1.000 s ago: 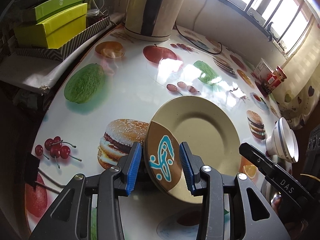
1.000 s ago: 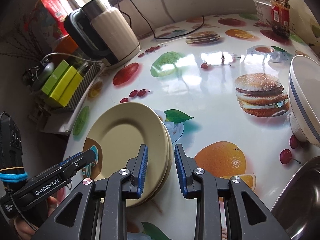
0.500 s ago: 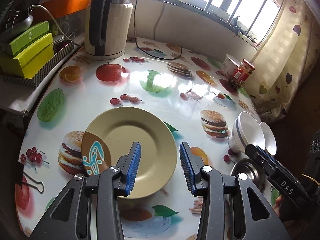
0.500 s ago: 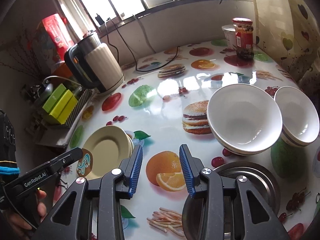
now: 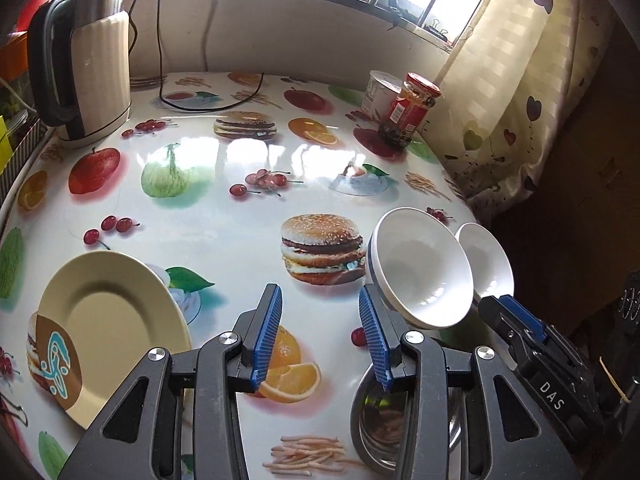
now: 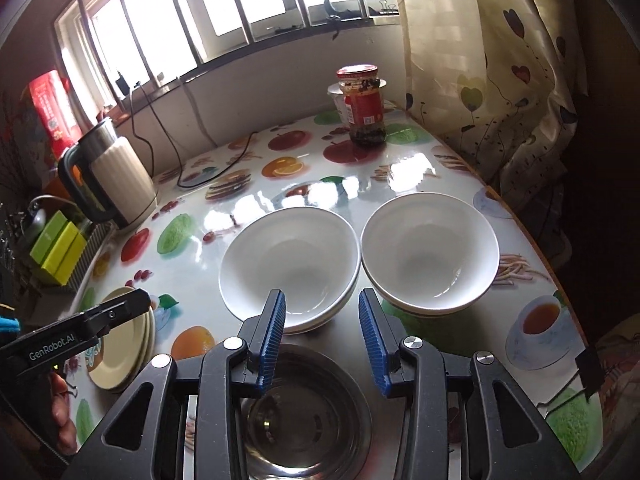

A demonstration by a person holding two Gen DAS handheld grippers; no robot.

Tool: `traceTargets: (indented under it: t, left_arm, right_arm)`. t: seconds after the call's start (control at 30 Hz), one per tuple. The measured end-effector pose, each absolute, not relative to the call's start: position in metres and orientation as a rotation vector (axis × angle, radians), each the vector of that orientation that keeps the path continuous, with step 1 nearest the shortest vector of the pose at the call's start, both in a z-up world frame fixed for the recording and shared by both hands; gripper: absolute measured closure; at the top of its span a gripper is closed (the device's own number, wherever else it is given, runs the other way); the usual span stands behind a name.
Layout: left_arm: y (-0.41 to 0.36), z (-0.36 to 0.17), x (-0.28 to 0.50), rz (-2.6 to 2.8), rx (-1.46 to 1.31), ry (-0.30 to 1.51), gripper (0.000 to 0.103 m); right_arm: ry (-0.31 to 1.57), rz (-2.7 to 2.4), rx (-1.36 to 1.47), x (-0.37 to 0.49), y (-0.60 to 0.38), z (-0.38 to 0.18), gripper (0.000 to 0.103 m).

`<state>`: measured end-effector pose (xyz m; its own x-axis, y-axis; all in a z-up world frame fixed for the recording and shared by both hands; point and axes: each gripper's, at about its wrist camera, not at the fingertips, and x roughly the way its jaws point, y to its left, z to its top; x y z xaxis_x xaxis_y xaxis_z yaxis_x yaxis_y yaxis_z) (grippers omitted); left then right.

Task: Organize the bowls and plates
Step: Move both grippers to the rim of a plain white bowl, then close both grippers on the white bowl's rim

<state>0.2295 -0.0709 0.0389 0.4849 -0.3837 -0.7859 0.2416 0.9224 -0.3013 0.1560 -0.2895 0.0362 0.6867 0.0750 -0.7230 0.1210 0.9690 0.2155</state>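
Note:
A stack of tan plates (image 5: 108, 328) with a brown and blue mark lies at the table's front left; it also shows in the right wrist view (image 6: 120, 344). Two white bowls stand side by side, the left bowl (image 6: 288, 264) and the right bowl (image 6: 430, 250); the left wrist view shows them too (image 5: 420, 268). A steel bowl (image 6: 304, 412) sits just in front of them, under my right gripper (image 6: 320, 328). My right gripper is open and empty above the steel bowl. My left gripper (image 5: 320, 336) is open and empty, above the table between the plates and the bowls.
An electric kettle (image 5: 84, 72) with its cord stands at the back left. A red-lidded jar (image 5: 408, 110) and a white tub (image 5: 380, 92) stand at the back right by the curtain. Green and yellow boxes (image 6: 60, 248) lie off the table's left edge.
My left gripper has let go of the plates, risen and swung right. My right gripper has pulled back from the plates and moved right over the steel bowl. Both have opened wider.

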Motion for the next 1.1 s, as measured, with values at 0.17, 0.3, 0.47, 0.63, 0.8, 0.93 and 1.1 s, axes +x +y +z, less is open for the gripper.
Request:
traceTargets:
  t: [0.17, 0.3, 0.47, 0.63, 0.8, 0.93, 1.1]
  left_arm:
    - [-0.090, 0.034, 0.250, -0.402, -0.143, 1.006, 0.061]
    - [-0.104, 0.029, 0.262, -0.421, -0.121, 1.012, 0.061]
    - [-0.117, 0.024, 0.271, -0.443, -0.109, 1.026, 0.062]
    - [-0.125, 0.018, 0.277, -0.458, -0.101, 1.039, 0.062]
    - [-0.128, 0.018, 0.281, -0.458, -0.096, 1.033, 0.062]
    - [-0.130, 0.017, 0.284, -0.470, -0.095, 1.037, 0.068]
    - [-0.133, 0.014, 0.285, -0.472, -0.083, 1.046, 0.076]
  right_arm:
    - [0.812, -0.019, 0.258, 0.160, -0.297, 0.032, 0.066]
    - [0.822, -0.017, 0.269, 0.165, -0.298, 0.026, 0.070]
    - [0.835, -0.014, 0.279, 0.167, -0.298, 0.020, 0.073]
    - [0.839, -0.013, 0.284, 0.172, -0.299, 0.017, 0.077]
    - [0.841, -0.011, 0.295, 0.177, -0.300, 0.016, 0.080]
    - [0.844, -0.012, 0.303, 0.181, -0.299, 0.014, 0.081]
    - [0.842, -0.019, 0.304, 0.185, -0.300, 0.014, 0.084]
